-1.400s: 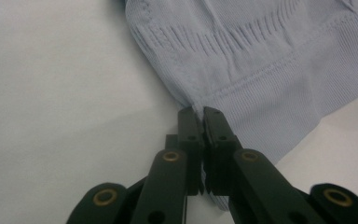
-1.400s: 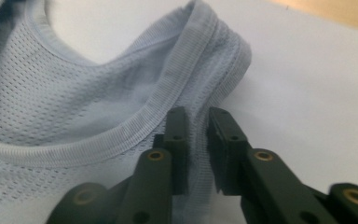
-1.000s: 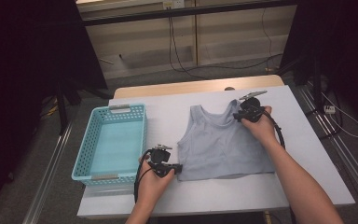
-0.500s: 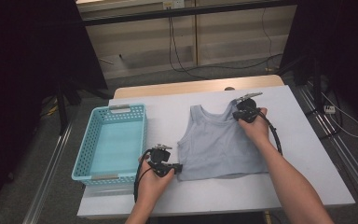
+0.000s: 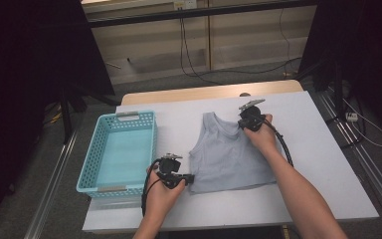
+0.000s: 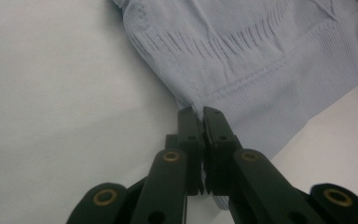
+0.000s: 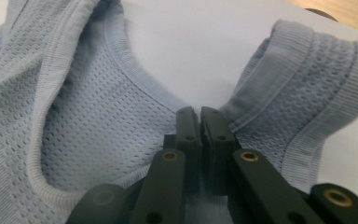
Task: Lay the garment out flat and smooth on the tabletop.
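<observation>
— Where do we have the vest [image 5: 231,157]?
— Flat at frame centre, right of the basket [image 5: 117,149]. Our left gripper [image 5: 188,178] pinches its lower-left hem corner.
— And the right gripper [image 5: 239,124]?
— At the vest's upper-right strap, jaws just closed together, seemingly nipping the neckline edge; fabric there is partly hidden.

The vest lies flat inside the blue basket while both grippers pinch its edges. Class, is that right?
Not quite. The vest lies on the white table, beside the basket, as the high view shows. The left gripper and right gripper do pinch its edges.
</observation>
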Demonstrator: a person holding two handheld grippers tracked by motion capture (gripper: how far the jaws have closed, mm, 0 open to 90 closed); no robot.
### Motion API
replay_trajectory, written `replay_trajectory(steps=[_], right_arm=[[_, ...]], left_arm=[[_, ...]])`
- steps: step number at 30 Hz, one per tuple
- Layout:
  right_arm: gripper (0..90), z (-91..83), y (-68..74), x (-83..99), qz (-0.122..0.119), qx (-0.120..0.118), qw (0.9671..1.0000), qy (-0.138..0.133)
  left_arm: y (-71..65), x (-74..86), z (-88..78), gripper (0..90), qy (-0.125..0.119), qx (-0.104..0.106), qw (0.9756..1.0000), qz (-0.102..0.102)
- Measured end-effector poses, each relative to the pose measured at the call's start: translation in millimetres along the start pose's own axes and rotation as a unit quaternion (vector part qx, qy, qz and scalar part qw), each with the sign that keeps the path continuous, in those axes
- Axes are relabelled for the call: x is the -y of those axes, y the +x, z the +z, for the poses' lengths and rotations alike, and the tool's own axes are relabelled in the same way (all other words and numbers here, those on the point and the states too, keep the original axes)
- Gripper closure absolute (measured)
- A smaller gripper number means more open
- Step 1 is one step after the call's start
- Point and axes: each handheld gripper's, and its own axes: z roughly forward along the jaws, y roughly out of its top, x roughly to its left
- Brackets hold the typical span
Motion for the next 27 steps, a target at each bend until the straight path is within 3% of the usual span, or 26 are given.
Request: replay_trajectory(steps=[2,8,10,14,18,21,27], right_arm=[[83.7,-0.5,-1.9,0.0,0.005,-0.005,1.0000,-0.004],[58.1,-16.9,-3.8,-1.4,0.010,-0.005,0.9998,-0.015],[56.0,-27.2,-5.2,-1.0,0.008,-0.011,0.9994,-0.032],[42.0,-48.1,-6.9,2.6,0.023,-0.022,0.9982,-0.050],[30.8,-64.8,-1.8,12.7,0.025,-0.040,0.9967,-0.066],[27.8,-73.1,4.3,23.1,0.029,-0.060,0.9950,-0.074],[19.4,-87.5,15.4,40.9,0.028,-0.073,0.9933,-0.085]], left_arm=[[0.1,-0.1,-0.3,87.1,0.002,0.001,1.0000,0.002],[-1.0,-1.4,-1.4,85.8,-0.006,-0.001,1.0000,0.003],[-1.1,-2.8,-3.0,79.0,-0.015,-0.007,0.9998,0.007],[-2.3,-8.2,-7.4,71.7,-0.026,0.002,0.9996,0.013],[-4.2,-18.1,-10.0,56.0,-0.049,0.012,0.9985,0.021],[-6.9,-27.8,-9.1,45.6,-0.059,0.008,0.9976,0.034],[-7.2,-45.3,-3.9,34.6,-0.070,0.018,0.9957,0.057]])
